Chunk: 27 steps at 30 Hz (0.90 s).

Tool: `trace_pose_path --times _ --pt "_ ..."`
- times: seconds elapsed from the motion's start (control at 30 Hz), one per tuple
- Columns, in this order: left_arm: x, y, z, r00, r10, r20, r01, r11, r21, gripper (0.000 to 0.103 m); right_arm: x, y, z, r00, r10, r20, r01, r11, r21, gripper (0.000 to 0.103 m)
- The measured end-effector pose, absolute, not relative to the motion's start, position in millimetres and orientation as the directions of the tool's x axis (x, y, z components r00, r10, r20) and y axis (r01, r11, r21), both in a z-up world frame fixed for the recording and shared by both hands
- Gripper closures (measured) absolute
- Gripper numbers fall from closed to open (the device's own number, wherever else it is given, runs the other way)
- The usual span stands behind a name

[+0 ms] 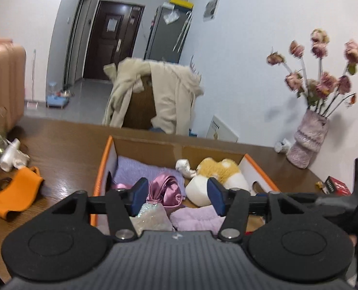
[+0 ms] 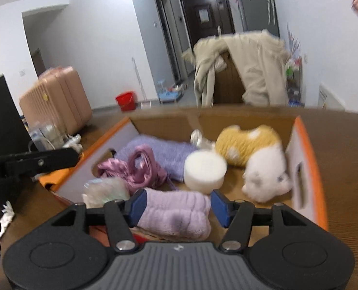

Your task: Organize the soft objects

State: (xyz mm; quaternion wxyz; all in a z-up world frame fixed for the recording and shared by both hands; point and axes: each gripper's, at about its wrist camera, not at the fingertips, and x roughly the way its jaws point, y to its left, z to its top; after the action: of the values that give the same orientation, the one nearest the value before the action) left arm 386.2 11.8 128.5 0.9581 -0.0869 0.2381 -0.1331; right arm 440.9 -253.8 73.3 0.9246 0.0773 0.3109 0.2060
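Box [image 2: 309,169]: on worktop [image 2: 343,159], holding soft things.
Plush [image 2: 251,154]: inside box, 2 o'clock.
Left gripper [image 1: 176,197]: fingers spread, nothing held.
Right gripper [image 2: 177,207]: fingers spread above towel [image 2: 174,215].

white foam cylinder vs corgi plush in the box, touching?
Cannot tell. In the right wrist view the white foam cylinder overlaps the corgi plush with no visible gap, but motion blur hides actual contact.
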Motion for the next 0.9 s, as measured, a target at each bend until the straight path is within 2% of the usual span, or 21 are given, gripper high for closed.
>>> trace_pose_path --times 0.13,0.23,0.3,0.47,0.6,0.73,0.9 --pt "340 15 149 0.872 -0.276 -0.403 0.208 0.956 -0.206 0.019 391 -275 112 0.788 0.407 -0.462 -0.333 0.913 0.236 0.035" --pt "302 19 154 0.89 -0.248 -0.383 0.187 0.964 -0.189 0.013 346 -288 128 0.823 0.4 -0.403 -0.335 0.915 0.224 0.025" --pt "280 23 151 0.898 -0.23 -0.376 0.166 0.967 -0.194 0.009 319 -293 131 0.828 0.409 -0.383 -0.351 0.911 0.215 0.023" --pt "238 27 128 0.883 -0.217 -0.416 0.133 0.966 -0.222 0.008 264 -288 110 0.824 0.407 -0.394 -0.367 0.913 0.175 0.021" --pt "217 23 98 0.855 -0.215 -0.473 0.131 0.97 -0.205 0.007 244 -284 81 0.786 0.441 -0.433 -0.364 0.897 0.252 0.021" --pt "211 26 72 0.817 -0.217 -0.534 0.126 0.971 -0.201 0.007 228 -267 52 0.723 0.487 -0.489 -0.394 0.873 0.287 0.021" --pt "220 33 61 0.808 -0.203 -0.553 0.099 0.972 -0.212 0.007 219 -235 36 0.686 0.505 -0.525 -0.437 0.862 0.259 0.022"
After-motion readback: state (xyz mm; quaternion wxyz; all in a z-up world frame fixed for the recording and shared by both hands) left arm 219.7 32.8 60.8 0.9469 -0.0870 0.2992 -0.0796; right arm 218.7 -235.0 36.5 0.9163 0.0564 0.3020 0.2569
